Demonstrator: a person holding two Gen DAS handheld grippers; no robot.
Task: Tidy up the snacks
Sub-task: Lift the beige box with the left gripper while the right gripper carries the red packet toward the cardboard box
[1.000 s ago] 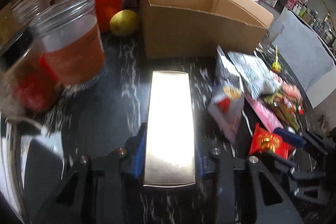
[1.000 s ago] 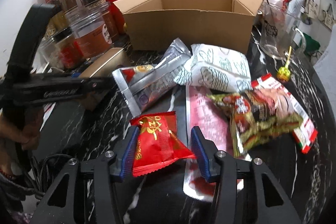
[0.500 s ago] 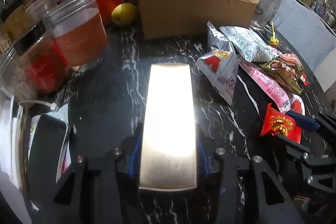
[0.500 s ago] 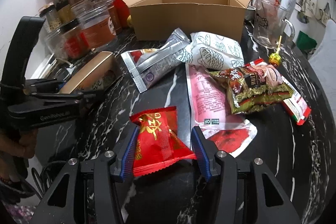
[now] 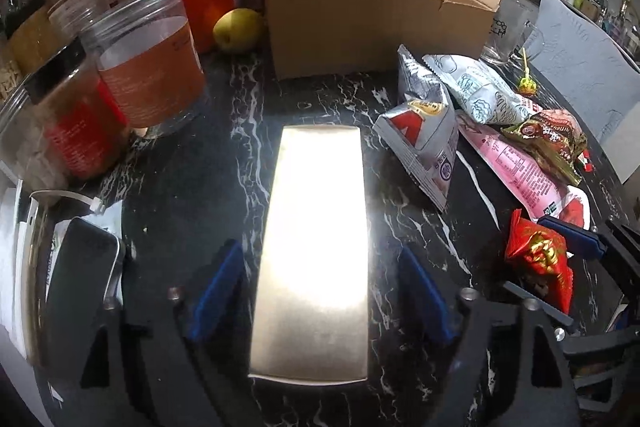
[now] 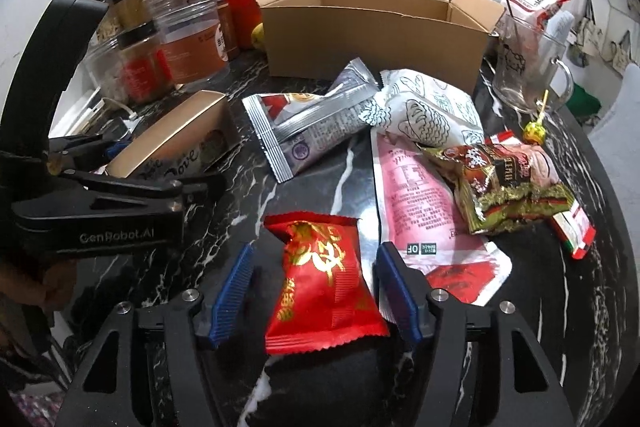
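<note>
Gold box flat on the black marbled worktop, between the left tongs, opening, pads clear. Red packet between the right tongs, opening, untouched. Cardboard carton open, far side.

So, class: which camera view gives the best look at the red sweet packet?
The right wrist view: the red sweet packet lies whole and centred between the right tool's opening jaws. The left wrist view shows it only small, near the right edge, partly hidden.
</note>
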